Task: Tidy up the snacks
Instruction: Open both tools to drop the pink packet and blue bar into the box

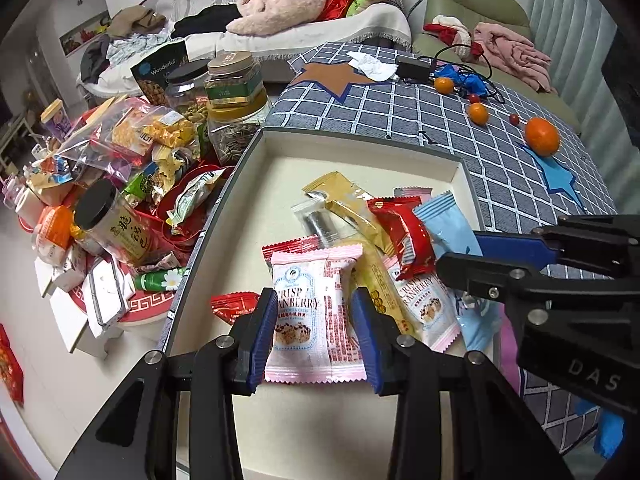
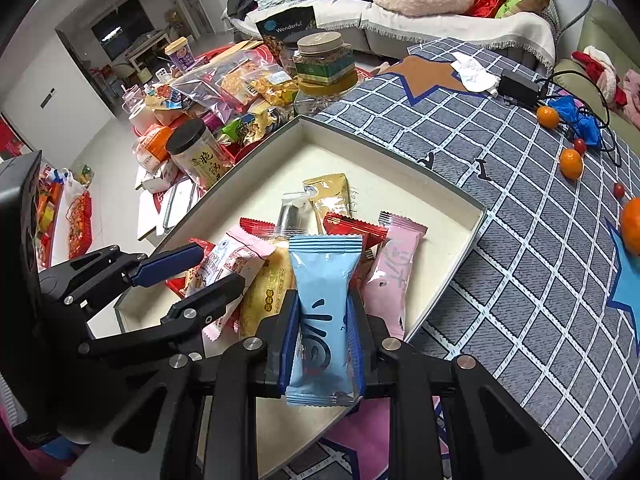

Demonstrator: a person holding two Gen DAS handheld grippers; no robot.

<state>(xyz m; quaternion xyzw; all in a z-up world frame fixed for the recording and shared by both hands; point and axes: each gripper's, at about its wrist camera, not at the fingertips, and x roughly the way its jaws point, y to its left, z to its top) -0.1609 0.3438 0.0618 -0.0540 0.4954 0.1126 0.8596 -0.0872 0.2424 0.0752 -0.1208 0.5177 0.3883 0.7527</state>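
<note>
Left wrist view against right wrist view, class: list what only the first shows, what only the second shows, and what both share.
Only the left wrist view: the left tool closed on a pink cranberry crisp packet, and a green tube with a daisy.

Only the right wrist view: the right tool closed on a light blue packet, and a dark doorway.

Both: the cream box holding snack packets, the checked cloth, oranges and snack jars.
</note>
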